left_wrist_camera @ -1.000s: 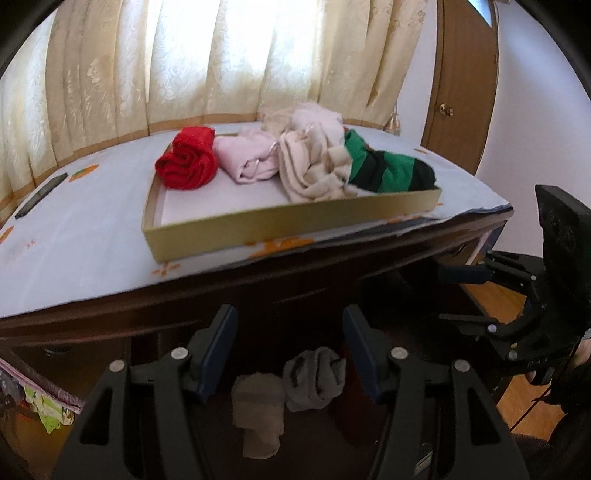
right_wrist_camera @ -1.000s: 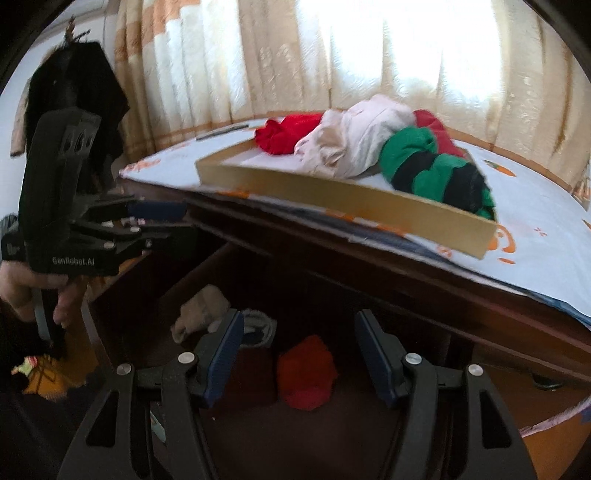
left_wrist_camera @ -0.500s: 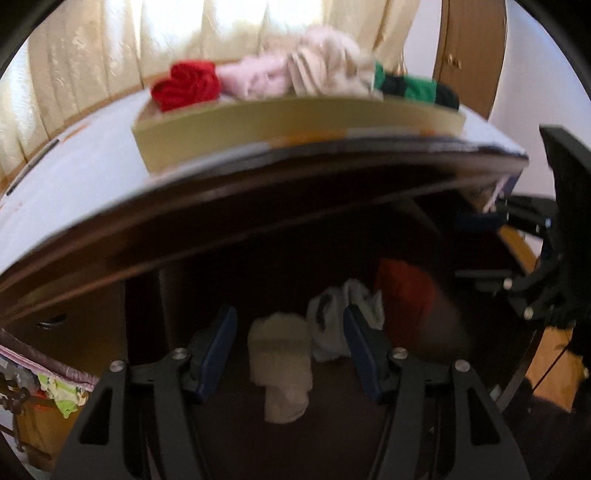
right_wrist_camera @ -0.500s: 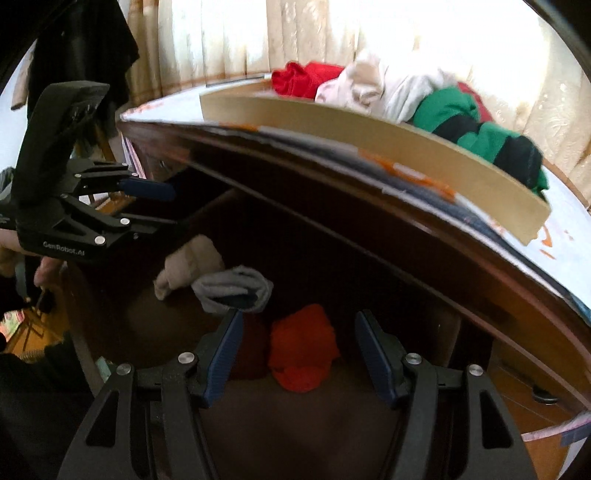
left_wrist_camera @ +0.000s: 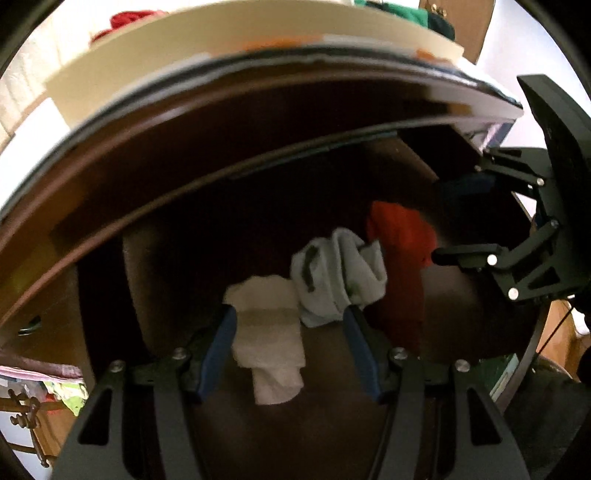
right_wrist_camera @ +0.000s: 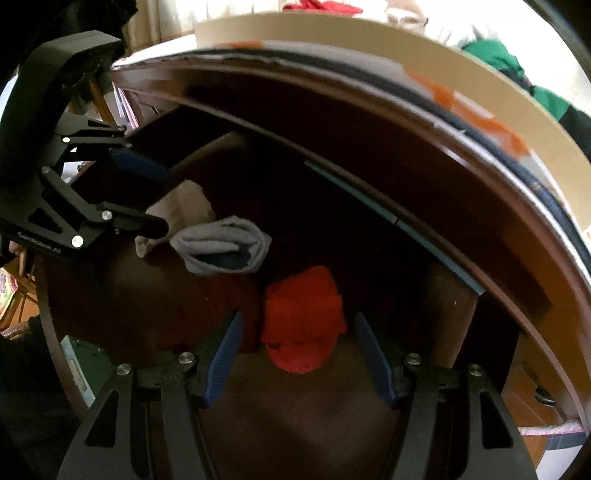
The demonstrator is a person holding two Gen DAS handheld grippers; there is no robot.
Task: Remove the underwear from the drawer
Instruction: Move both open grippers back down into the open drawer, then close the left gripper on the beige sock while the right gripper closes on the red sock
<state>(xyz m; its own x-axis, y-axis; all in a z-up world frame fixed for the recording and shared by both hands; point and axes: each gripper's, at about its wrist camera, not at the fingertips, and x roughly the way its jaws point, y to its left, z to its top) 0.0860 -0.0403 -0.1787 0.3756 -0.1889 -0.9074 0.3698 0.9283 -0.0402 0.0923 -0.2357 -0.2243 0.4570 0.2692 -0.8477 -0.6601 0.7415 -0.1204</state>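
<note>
The open dark wooden drawer (left_wrist_camera: 332, 413) holds three rolled pieces of underwear. A cream piece (left_wrist_camera: 267, 332) lies on the left, a grey piece (left_wrist_camera: 338, 273) in the middle and a red piece (left_wrist_camera: 400, 236) on the right. My left gripper (left_wrist_camera: 290, 341) hangs open above the cream piece, whose edges show between the fingers. My right gripper (right_wrist_camera: 299, 345) is open over the red piece (right_wrist_camera: 303, 321), with the grey piece (right_wrist_camera: 221, 249) and cream piece (right_wrist_camera: 181, 210) beyond it. Each gripper shows in the other's view, the right gripper (left_wrist_camera: 465, 221) and the left gripper (right_wrist_camera: 144, 195), both above the drawer.
The dresser top's edge overhangs the back of the drawer. On it stands a shallow cardboard tray (left_wrist_camera: 258, 33) with red and green garments (right_wrist_camera: 495, 55). A wooden door (left_wrist_camera: 476, 33) is at the far right. Clutter lies on the floor at the lower left (left_wrist_camera: 62, 391).
Both grippers have sunk and tipped down towards the drawer. The tray top has slid out of sight, and the underwear in the drawer looms larger. The jaws have kept the same gap.
</note>
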